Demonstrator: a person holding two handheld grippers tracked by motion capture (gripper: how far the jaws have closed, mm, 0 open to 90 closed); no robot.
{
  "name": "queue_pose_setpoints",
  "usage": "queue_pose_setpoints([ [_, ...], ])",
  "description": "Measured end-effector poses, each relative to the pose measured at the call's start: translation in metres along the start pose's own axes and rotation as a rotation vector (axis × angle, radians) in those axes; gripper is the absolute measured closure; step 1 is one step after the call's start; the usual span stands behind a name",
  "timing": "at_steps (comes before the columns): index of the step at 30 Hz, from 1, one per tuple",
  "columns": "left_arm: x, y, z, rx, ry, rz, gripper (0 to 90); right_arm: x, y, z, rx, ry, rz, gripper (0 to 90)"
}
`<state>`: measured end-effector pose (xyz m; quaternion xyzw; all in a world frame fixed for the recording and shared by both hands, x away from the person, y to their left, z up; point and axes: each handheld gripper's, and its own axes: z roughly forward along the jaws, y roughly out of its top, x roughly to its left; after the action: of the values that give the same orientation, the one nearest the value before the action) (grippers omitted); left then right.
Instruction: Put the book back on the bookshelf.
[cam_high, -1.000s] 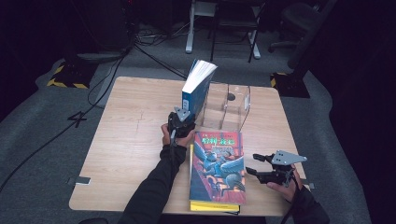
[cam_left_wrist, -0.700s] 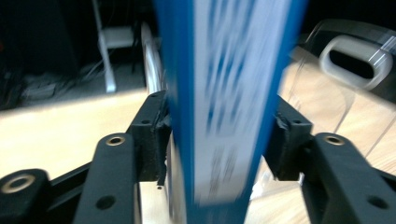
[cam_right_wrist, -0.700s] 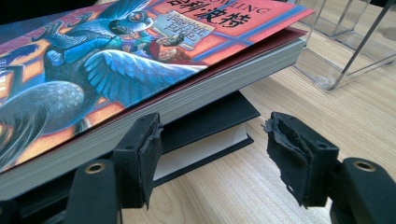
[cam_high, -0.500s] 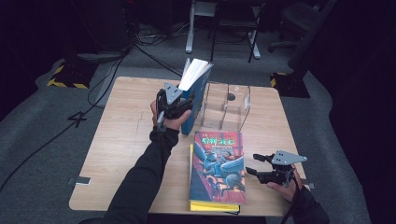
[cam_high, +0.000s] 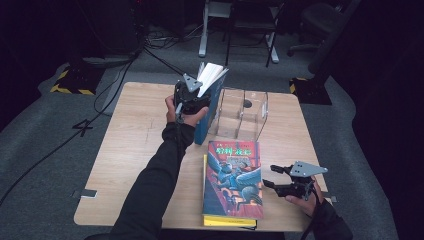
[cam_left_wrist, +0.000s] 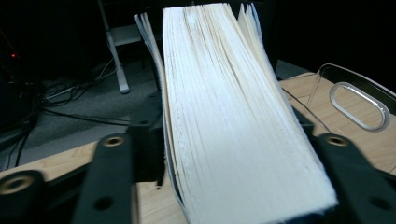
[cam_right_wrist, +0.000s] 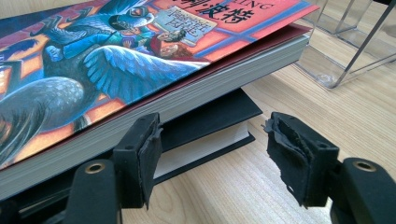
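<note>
A thick blue book (cam_high: 206, 120) stands on end, leaning toward a clear acrylic book holder (cam_high: 245, 112). My left gripper (cam_high: 196, 98) grips it high up, near its white page block (cam_left_wrist: 233, 116). Its jaws have just been closing, with the book between them and pressed on both sides. A colourful illustrated book (cam_high: 232, 180) lies flat on a black one (cam_right_wrist: 210, 121) near the front edge. My right gripper (cam_high: 269, 176) waits open just right of that stack, and its jaws (cam_right_wrist: 212, 154) face the stack's corner without touching it.
The wooden table (cam_high: 130, 150) has bare room on its left half. The clear holder's handle slot (cam_left_wrist: 359, 100) is close to the blue book's right. Cables, chair legs and a grey floor lie beyond the far edge.
My left gripper has slid upward along the blue book, from near its foot to near its top. The book has tipped a little more. The right gripper has not moved.
</note>
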<state>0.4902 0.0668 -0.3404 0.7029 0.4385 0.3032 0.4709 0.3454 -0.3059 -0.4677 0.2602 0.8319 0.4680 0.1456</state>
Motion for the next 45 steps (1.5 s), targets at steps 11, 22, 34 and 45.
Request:
queue_pose_setpoints([
  [11,-0.01,0.011,0.003,0.006,0.003,0.052,60.4,0.002,0.0,0.002,0.014,0.005,-0.012,35.9],
  [22,-0.011,0.031,0.014,-0.046,0.037,0.015,60.3,0.002,0.001,-0.001,0.001,0.012,-0.016,36.1],
  [34,-0.011,0.048,0.032,-0.153,0.054,0.007,60.2,0.004,0.002,-0.001,-0.005,0.027,-0.023,36.1],
  [45,-0.014,0.024,0.056,-0.196,0.046,-0.018,60.0,0.004,0.002,-0.002,-0.015,0.046,-0.033,36.2],
])
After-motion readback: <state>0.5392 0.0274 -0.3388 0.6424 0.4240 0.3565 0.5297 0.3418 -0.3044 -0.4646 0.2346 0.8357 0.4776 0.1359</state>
